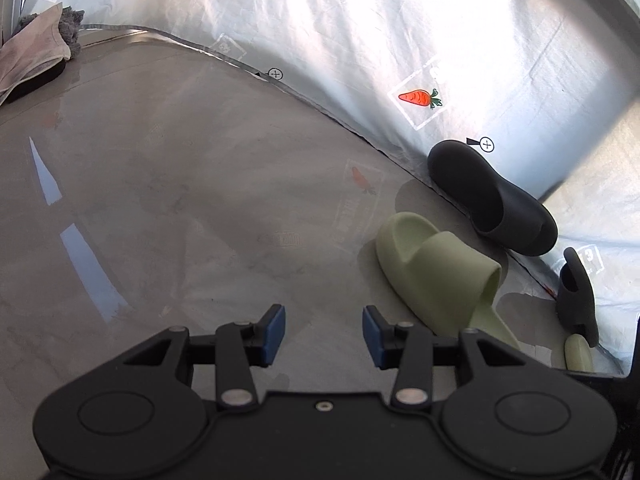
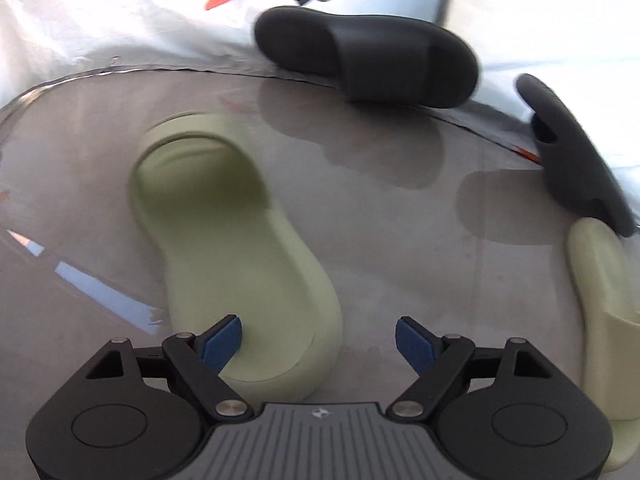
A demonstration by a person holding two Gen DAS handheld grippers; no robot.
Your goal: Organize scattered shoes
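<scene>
1. Left wrist view: left gripper (image 1: 324, 334) sits nearest the lens, jaws moderately apart, holding nothing, over bare glossy grey floor (image 1: 180, 200). Green slide (image 1: 436, 280) lies ahead-right, outside the jaws. Black slide (image 1: 492, 200) sits beyond it on the edge of a silver carrot-print sheet (image 1: 360, 40). Second black slide (image 1: 578, 298) is tipped on edge far right. Crumpled cloth (image 1: 32, 52) lies far left.
2. Right wrist view: right gripper (image 2: 320, 340) spread wide, empty. Green slide (image 2: 236, 248) has its near end at the left pad (image 2: 224, 342); long axis runs away, slightly left. Right is the nearer gripper, my call. Second green slide (image 2: 604, 320) at right edge. Blurry frame.
</scene>
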